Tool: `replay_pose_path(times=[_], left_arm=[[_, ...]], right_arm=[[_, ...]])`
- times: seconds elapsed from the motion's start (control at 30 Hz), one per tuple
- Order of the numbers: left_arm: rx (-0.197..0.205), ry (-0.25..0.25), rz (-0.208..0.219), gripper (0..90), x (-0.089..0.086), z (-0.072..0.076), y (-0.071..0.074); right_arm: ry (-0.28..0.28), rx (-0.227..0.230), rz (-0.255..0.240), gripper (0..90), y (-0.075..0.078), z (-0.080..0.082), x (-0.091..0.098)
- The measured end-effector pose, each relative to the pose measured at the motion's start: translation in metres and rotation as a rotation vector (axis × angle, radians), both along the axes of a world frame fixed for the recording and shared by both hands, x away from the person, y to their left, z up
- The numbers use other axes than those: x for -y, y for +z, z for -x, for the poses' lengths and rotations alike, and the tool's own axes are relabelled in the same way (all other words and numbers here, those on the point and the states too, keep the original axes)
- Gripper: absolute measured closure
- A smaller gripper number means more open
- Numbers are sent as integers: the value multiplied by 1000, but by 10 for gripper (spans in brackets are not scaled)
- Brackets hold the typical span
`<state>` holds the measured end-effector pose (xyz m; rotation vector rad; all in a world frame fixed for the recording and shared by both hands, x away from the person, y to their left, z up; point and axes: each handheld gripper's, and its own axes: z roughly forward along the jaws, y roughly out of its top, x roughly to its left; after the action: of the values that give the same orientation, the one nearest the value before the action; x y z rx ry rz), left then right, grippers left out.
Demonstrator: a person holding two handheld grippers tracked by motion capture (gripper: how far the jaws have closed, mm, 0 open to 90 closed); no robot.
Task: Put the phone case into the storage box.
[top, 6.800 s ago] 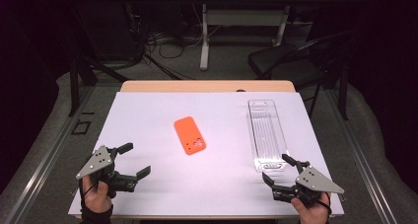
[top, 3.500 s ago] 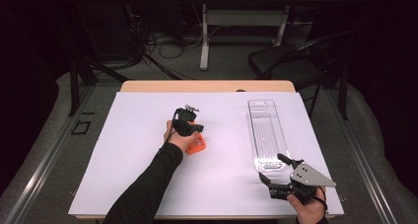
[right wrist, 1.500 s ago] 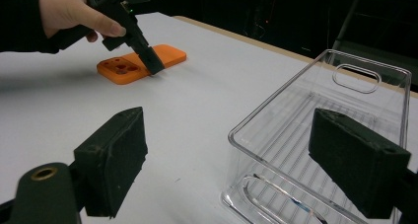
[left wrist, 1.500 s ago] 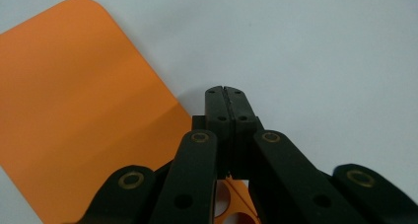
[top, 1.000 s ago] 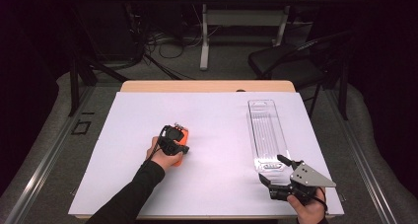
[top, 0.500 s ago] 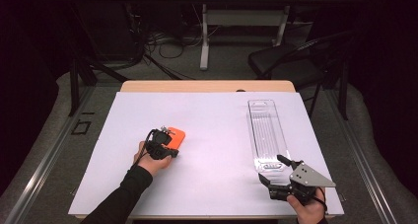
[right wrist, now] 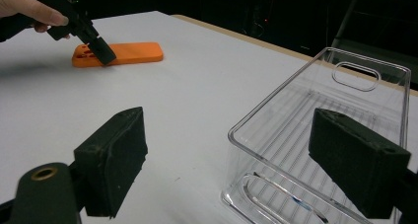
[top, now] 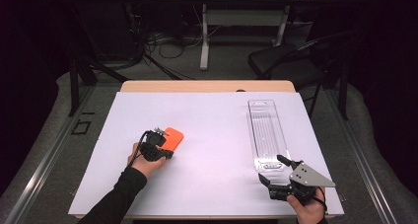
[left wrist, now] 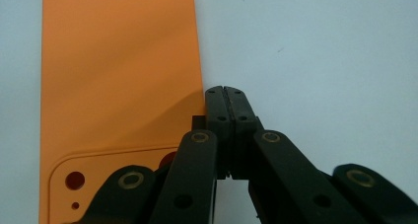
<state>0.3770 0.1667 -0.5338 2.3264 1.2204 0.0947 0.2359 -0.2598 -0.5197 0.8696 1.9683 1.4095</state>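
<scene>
We see a flat orange plastic phone case (top: 172,136) lying on the white sheet-covered table (top: 212,135), well to the left of a long clear plastic tray (top: 266,133), which we take as our landmark. The case lies face down, its camera cut-outs at the end nearest the left hand.

The left gripper (top: 156,144) is on the side of the case away from the tray. In the left gripper view (left wrist: 227,96) its two black jaws are pressed fully together with nothing between them, and their closed tip rests against the long edge of the orange case, just above its cut-out corner. We cannot tell whether the tip also presses on the table.

The right gripper (top: 272,170) sits just at the near end of the clear tray, held by the person's right hand (top: 306,209). In the right gripper view (right wrist: 231,169) its jaws stand wide apart and hold nothing; the tray's near corner shows between them, and one black pad (right wrist: 359,161) stands in front of the tray's wall, though we cannot tell whether it touches it.
</scene>
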Motion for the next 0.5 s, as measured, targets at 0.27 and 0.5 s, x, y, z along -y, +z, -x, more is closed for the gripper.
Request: replay_pose_path(times=[0.27,0.5], left_arm=[[3,8,2,900,-3,1,0],[19,11,28,900,-7,3,5]], right_arm=[[0,1,0,142,0,0,0],[1,0,1,142,0,0,-1]])
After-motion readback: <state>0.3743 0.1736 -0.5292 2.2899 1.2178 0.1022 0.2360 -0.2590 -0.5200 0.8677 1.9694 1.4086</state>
